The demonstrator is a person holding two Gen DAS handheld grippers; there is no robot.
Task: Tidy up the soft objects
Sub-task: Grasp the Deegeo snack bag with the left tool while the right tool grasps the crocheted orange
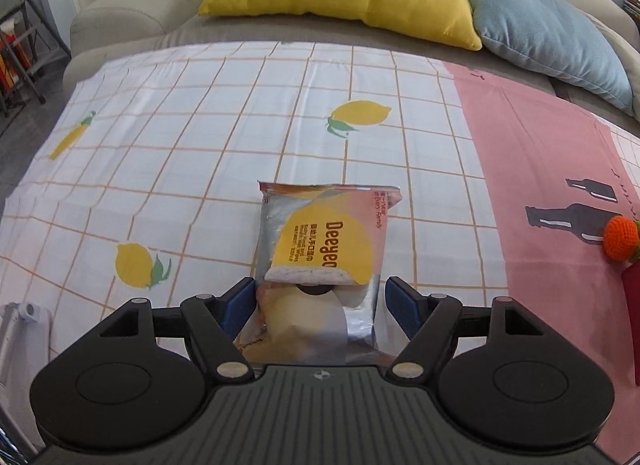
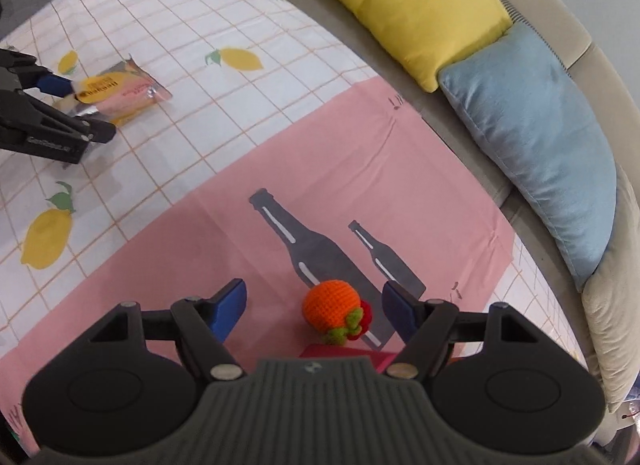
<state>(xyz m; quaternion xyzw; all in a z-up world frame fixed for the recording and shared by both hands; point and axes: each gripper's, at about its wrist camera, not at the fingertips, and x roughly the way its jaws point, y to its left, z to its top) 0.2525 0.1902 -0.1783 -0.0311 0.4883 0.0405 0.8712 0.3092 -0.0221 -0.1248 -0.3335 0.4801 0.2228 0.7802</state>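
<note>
Left gripper [image 1: 320,297] is held wide open astride the wipes packet [image 1: 324,249] on the lemon-print cloth [image 1: 200,125]; nothing gripped. Right gripper [image 2: 314,311] likewise gapes around the crocheted orange [image 2: 330,305], unclamped. Slippage is risked: foil may crumple, and the round toy could be squeezed out sideways.

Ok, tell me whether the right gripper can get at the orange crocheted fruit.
Probably yes: the right gripper is open, the orange crocheted fruit lies between its fingers on the pink cloth, and nothing blocks it.
</note>
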